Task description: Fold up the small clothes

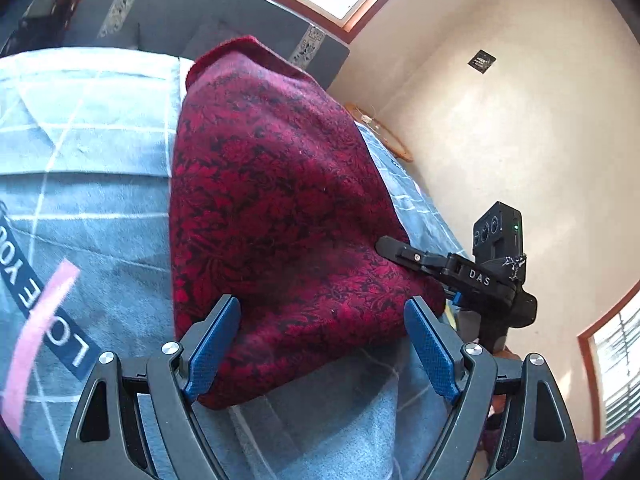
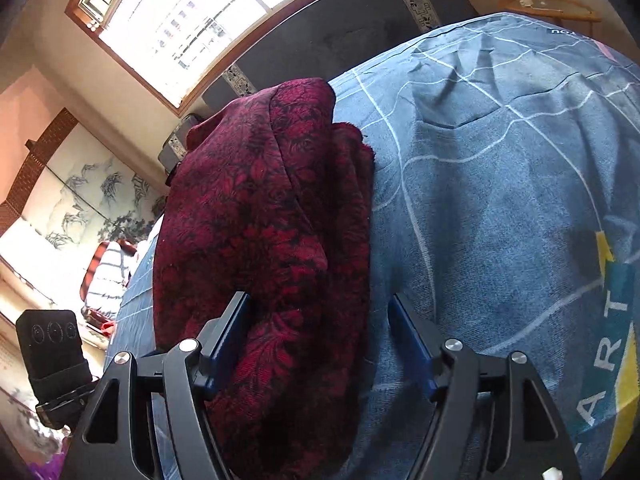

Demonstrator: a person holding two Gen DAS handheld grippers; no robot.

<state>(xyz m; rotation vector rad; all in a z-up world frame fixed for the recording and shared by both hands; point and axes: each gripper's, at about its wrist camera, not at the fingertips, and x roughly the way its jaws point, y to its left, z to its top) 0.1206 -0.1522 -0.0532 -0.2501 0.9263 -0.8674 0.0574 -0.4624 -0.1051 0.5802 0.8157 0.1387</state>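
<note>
Red garment (image 1: 280,208) between open left claw (image 1: 322,344) fingers

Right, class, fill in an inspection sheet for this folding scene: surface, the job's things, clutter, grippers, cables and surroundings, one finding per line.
Surface: blue bedspread with white grid lines and printed lettering, creased in places.
Job's things: one red patterned garment, folded into layers and lying on the bedspread.
Clutter: nothing seen on the bedspread beside the garment.
Grippers: left gripper open, jaws straddling the garment's near edge; right gripper open, one blue pad against the fold, the other over bare bedspread.
Cables: nothing seen.
Surroundings: dark headboard with patterned strips, bright window, cream wall, wooden side table, landscape painting.
</note>
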